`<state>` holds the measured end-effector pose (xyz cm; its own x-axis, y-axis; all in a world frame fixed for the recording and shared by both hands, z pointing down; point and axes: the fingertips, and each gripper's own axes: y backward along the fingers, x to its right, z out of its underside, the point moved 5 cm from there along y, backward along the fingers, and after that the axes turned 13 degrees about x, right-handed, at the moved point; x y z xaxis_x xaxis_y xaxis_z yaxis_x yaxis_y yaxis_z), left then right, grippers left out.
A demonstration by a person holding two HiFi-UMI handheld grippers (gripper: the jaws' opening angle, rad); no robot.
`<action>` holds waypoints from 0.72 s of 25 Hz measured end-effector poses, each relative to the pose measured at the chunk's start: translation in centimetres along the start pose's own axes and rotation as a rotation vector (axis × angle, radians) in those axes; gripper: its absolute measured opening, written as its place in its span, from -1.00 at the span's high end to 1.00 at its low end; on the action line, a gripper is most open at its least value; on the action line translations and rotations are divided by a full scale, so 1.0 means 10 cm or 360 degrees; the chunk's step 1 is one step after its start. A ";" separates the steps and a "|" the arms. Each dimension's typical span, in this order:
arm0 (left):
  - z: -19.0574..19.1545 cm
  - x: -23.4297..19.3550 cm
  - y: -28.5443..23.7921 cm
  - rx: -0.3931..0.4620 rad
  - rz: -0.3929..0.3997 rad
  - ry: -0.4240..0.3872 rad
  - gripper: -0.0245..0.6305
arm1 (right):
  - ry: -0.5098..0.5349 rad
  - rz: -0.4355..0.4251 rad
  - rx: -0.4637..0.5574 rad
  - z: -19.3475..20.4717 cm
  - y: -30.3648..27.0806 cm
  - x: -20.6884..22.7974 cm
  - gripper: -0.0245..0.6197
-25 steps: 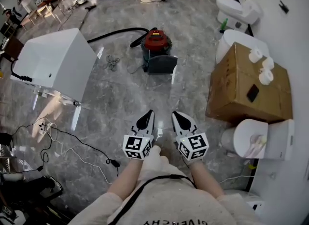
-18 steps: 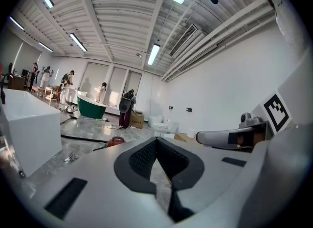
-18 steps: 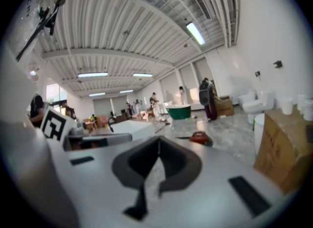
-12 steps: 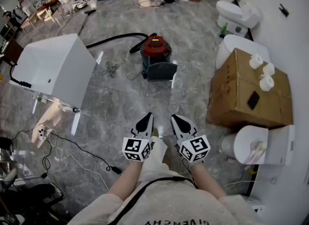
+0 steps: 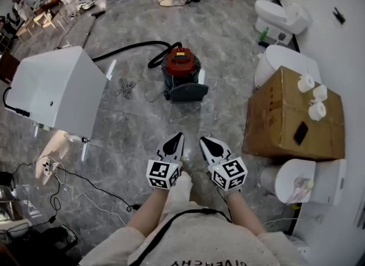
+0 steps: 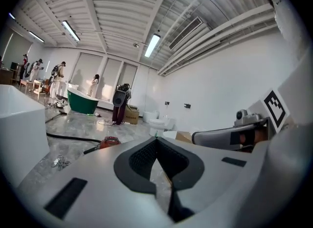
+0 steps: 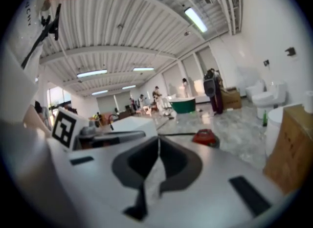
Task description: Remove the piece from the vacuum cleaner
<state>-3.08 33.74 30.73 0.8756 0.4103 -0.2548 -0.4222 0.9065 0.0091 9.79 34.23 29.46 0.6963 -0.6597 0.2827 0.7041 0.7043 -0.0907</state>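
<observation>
A red-topped vacuum cleaner (image 5: 181, 65) stands on the grey marble floor ahead, with a dark base piece (image 5: 186, 92) at its near side and a black hose (image 5: 126, 47) running off to the left. It also shows small in the left gripper view as the vacuum cleaner (image 6: 109, 142) and in the right gripper view as the vacuum cleaner (image 7: 205, 137). My left gripper (image 5: 179, 136) and right gripper (image 5: 202, 140) are held side by side, well short of the vacuum. Both are shut with nothing between the jaws.
A white box-shaped unit (image 5: 54, 91) stands at the left. A cardboard box (image 5: 291, 116) with paper rolls sits at the right, with toilets (image 5: 282, 13) beyond it. Cables (image 5: 68, 170) lie on the floor at the lower left. People and a green bathtub (image 6: 83, 101) are far off.
I have moved forward: the vacuum cleaner, white unit and cardboard box sit nearer and lower in the head view. Both grippers stay shut and side by side.
</observation>
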 end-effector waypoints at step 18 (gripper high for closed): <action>0.21 -0.73 -0.97 -0.0119 0.0080 0.0127 0.86 | -0.0018 0.0032 -0.0093 0.06 -1.07 0.63 0.88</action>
<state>-4.87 22.15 34.53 0.8325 0.4434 -0.3321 -0.4843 0.8736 -0.0475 6.60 22.73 32.80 0.7092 -0.6422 0.2911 0.6970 0.7008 -0.1521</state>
